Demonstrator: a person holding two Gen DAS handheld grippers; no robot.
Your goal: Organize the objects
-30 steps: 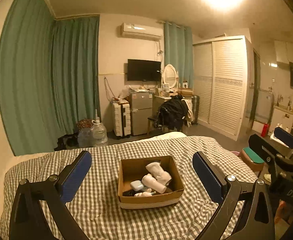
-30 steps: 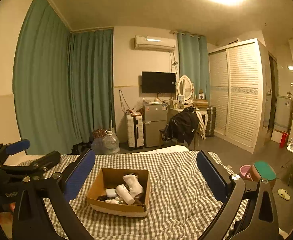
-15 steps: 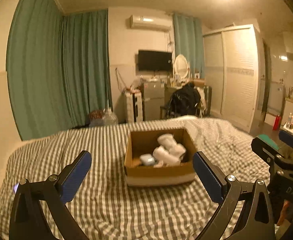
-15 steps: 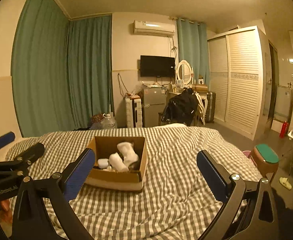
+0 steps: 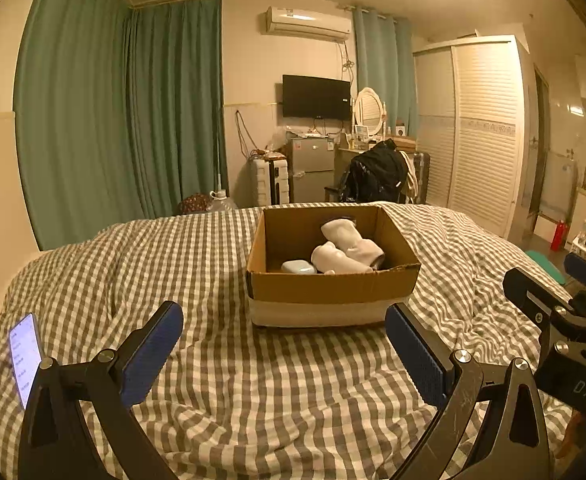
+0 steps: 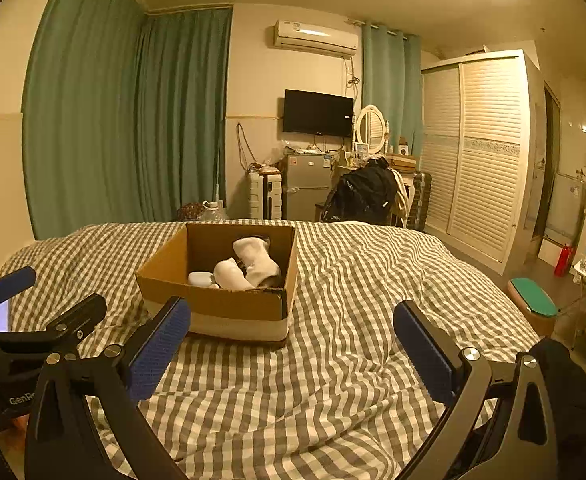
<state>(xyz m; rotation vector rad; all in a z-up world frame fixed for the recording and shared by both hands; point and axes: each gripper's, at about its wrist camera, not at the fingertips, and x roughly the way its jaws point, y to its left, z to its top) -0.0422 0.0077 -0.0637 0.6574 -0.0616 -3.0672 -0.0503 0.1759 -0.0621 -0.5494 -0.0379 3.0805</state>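
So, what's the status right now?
Left gripper and right gripper open, empty. Cardboard box on bed, holding white rolled socks. Nothing blocking.

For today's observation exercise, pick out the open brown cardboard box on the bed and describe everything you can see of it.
The open brown cardboard box sits upright on the grey-and-white checked bedcover, with no lid or flaps visible. A pale band runs round its base, and its near rim looks slightly ragged. Inside lie rolled white socks and a small pale blue case. Neither gripper touches it.
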